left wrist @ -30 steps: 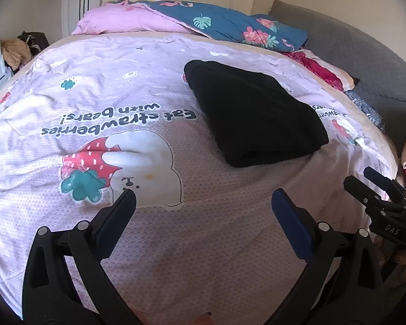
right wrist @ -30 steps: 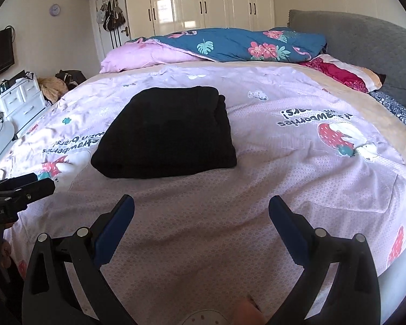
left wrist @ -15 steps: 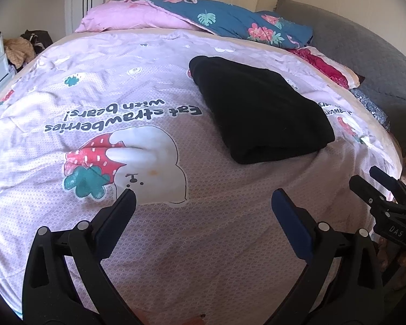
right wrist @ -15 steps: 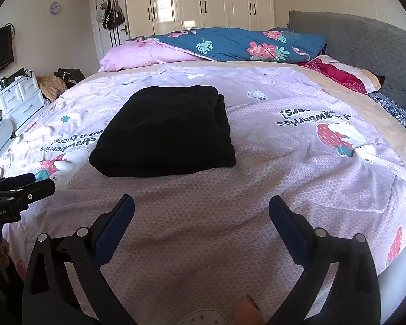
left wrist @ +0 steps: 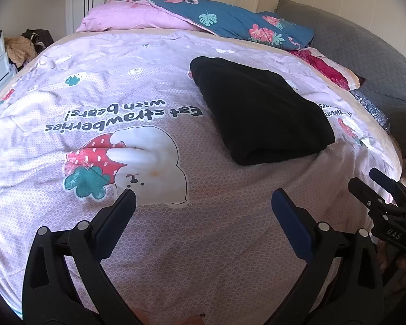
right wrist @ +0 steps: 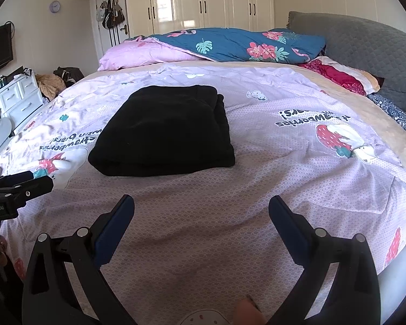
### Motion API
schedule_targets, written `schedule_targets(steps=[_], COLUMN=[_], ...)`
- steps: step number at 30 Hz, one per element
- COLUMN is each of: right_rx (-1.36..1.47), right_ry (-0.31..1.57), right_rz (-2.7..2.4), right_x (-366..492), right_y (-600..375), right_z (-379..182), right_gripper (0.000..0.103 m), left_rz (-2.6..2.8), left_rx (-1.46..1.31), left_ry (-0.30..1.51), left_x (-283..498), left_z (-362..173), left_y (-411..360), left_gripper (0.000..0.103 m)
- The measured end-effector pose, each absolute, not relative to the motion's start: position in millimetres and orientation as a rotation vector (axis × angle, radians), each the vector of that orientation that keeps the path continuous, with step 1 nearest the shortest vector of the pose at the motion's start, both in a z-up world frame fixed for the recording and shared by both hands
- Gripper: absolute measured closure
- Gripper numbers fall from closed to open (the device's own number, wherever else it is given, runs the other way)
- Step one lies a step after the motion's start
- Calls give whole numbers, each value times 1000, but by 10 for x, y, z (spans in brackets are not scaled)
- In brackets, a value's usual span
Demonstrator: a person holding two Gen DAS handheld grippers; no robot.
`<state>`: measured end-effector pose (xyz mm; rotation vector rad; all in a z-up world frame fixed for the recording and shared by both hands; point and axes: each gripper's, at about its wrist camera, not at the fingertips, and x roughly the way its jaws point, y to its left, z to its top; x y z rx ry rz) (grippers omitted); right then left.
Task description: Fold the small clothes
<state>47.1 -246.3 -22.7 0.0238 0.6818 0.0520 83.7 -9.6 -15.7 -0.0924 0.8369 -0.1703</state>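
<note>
Hovering over bedspread [right wrist: 257,162] | left gripper [left wrist: 203,203], right gripper [right wrist: 201,201] fingers spread, empty | black garment [right wrist: 165,132] folded

Setting: home bedroom. Large bed [right wrist: 284,168] under lilac strawberry-and-bear cover; grey padded headboard [right wrist: 365,43]; pink and floral quilts [right wrist: 230,43] piled at far edge. Cream wardrobe doors [right wrist: 203,0], handbags on door hooks [right wrist: 111,13], white drawer unit [right wrist: 19,94], wall clock [right wrist: 54,6].

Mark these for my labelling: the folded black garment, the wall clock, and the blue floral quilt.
folded black garment [right wrist: 165,130], right wrist view, top face.
wall clock [right wrist: 54,6], right wrist view, dial.
blue floral quilt [right wrist: 238,44], right wrist view, middle.
</note>
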Motion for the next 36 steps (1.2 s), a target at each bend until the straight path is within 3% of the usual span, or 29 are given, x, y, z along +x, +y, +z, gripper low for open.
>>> schedule_targets(steps=[36], right_rx=[40], right_ry=[676], right_rz=[-13], right_x=[422], right_y=[-2572], right_z=[-214], right_gripper=[4], left_rz=[-180], left_rx=[-103], left_ry=[864], left_x=[854], left_z=[-198], left_y=[-95], left_gripper=[9])
